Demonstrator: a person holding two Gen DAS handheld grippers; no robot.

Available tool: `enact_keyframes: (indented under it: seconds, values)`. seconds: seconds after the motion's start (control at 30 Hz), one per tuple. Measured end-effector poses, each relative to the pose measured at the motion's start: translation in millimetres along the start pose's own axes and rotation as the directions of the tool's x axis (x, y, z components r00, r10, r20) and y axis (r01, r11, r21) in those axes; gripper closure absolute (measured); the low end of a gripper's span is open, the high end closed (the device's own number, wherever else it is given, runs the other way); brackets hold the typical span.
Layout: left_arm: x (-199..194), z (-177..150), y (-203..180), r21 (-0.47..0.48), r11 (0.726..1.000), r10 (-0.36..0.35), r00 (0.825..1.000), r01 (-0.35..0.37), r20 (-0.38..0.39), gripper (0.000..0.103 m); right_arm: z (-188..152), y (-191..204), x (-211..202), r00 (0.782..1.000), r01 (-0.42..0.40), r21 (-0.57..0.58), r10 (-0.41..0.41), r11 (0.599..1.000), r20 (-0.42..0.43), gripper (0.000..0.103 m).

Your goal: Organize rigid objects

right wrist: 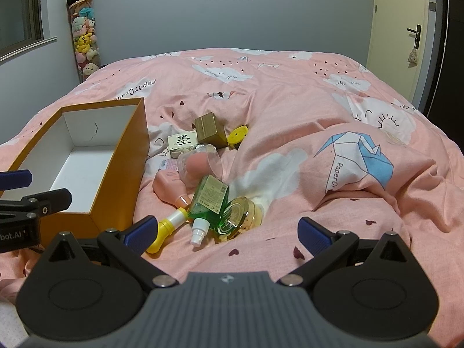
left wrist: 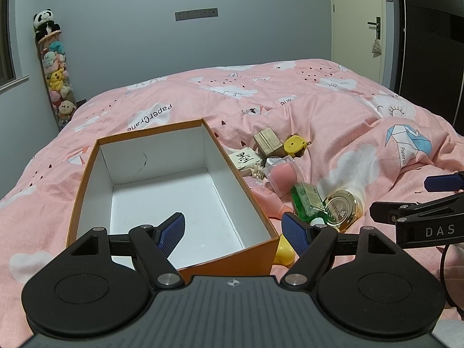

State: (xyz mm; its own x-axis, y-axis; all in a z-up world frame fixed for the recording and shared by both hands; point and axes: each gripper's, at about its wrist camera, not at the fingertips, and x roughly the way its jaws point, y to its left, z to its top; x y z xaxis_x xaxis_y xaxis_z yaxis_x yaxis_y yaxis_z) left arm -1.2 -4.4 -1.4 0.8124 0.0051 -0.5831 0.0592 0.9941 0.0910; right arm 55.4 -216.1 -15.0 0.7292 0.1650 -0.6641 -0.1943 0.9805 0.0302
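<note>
A pink duvet [right wrist: 290,133] carries an orange box [left wrist: 249,256], white inside. Just right of it lie a green bottle [right wrist: 210,200], gold compact [right wrist: 240,216] and yellow bottle [right wrist: 166,229]. The left gripper [left wrist: 233,232] and right gripper [right wrist: 224,232] gape wide, holding nothing.

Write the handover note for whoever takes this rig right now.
Left hand-held gripper: open, empty, over the near end of the orange box.
Right hand-held gripper: open, empty, facing the pile.
Box holds nothing. On the bedspread to its right: green bottle, gold compact, yellow bottle, pink bottle, brown cube.
Done: nothing.
Left: box everything.
</note>
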Motion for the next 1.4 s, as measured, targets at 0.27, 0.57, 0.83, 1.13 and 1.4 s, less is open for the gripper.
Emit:
enact_keyframes:
  seconds: [0.27, 0.57, 0.83, 1.13, 1.4]
  values:
    - [0, 0, 0, 0.000, 1.000, -0.001, 1.000, 0.001, -0.001, 0.014, 0, -1, 0, 1.000, -0.001, 0.000, 0.001, 1.000, -0.001, 0.002]
    - [0, 0, 0, 0.000, 1.000, -0.001, 1.000, 0.001, -0.002, 0.014, 0, 0, 0, 1.000, -0.002, 0.000, 0.002, 1.000, -0.001, 0.002]
    - [0, 0, 0, -0.001, 1.000, -0.002, 1.000, 0.002, -0.003, 0.014, 0, 0, 0, 1.000, -0.002, -0.001, 0.002, 1.000, -0.001, 0.002]
    - [5, -6, -5, 0.028, 0.999, -0.023, 1.000, 0.023, -0.003, 0.014, 1, 3, 1, 0.999, -0.038, -0.006, 0.038, 0.999, -0.007, 0.002]
    - [9, -1, -13, 0.085, 0.990, -0.115, 0.993, 0.116, -0.011, 0.024, 13, -4, 11, 0.992, -0.110, -0.002, 0.110, 0.994, -0.067, 0.003]
